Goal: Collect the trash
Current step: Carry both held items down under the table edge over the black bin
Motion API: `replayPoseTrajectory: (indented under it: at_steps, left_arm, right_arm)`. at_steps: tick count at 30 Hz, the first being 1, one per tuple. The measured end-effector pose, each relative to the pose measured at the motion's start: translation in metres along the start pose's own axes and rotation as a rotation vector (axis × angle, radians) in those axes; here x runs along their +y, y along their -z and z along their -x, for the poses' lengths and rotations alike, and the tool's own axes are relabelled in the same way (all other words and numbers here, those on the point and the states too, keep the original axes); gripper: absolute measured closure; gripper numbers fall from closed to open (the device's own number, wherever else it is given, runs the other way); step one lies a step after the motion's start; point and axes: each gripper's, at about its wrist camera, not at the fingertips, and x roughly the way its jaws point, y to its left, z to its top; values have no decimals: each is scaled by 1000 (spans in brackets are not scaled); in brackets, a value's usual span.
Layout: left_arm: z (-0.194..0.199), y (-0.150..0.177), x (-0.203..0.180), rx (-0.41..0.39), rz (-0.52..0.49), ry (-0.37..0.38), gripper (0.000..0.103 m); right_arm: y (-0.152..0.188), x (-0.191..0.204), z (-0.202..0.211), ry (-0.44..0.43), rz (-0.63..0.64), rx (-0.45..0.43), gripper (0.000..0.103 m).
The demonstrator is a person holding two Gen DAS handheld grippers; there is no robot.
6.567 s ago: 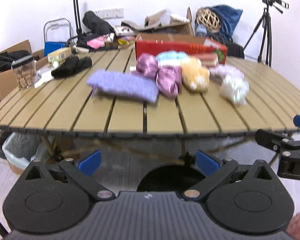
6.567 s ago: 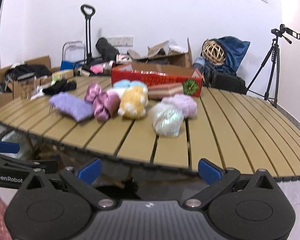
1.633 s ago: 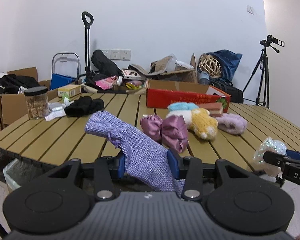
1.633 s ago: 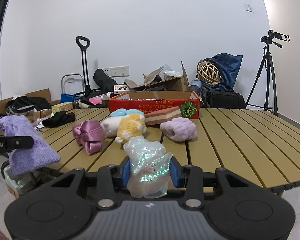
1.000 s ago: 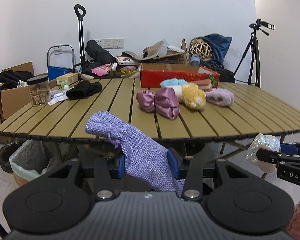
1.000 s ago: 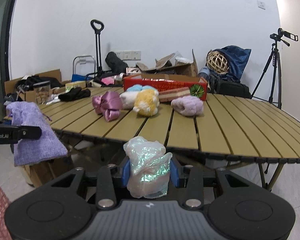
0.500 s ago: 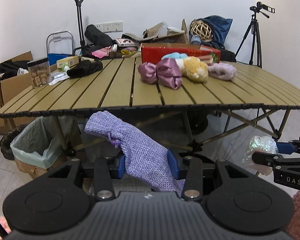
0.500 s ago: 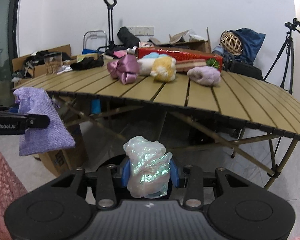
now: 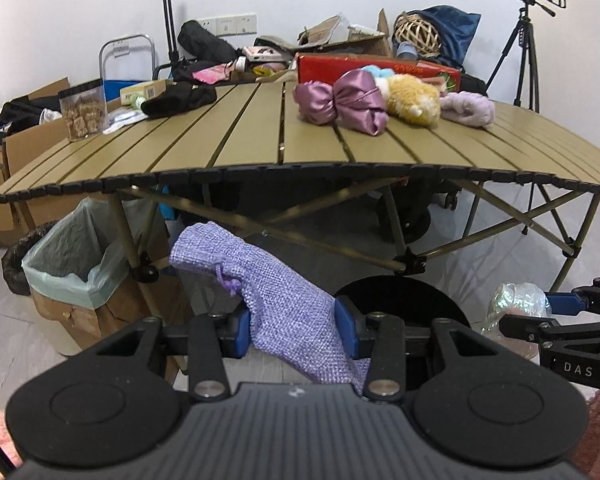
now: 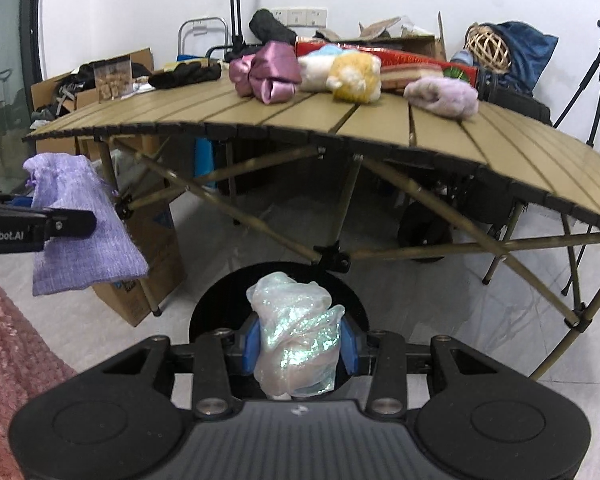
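Two black grippers are in view, the left gripper (image 9: 296, 330) carrying one lavender woven drawstring pouch (image 9: 276, 304) and the right gripper (image 10: 298, 346) one crumpled iridescent plastic wrapper (image 10: 296, 340). On the slatted tan bench (image 9: 228, 144): one shiny mauve satin bundle (image 9: 340, 102), one yellow-and-white plush toy (image 9: 410, 98), one fluffy lilac cloth (image 9: 466, 108), one black fabric item (image 9: 178, 98) and one clear lidded jar of brown pieces (image 9: 84, 114) near the left edge. At the far edge, one red cardboard box (image 9: 324, 66). On the floor, one lined cardboard trash bin (image 9: 70, 276). One camera tripod (image 9: 520, 44) stands behind.

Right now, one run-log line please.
left gripper: shut on purple pouch | right gripper: shut on iridescent wrapper | both below table
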Motion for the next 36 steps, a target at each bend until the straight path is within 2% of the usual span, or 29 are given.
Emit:
replayPoseTrajectory:
  at_steps: [21,36]
  left_arm:
    - [-54,6,15,89,6,-86,60]
    - [-77,16,18,162,15,-97,60]
  right_arm:
    - [-11,3,-84,-37,-9,85,64]
    - [-4,4,-137,-26,-12,151,64]
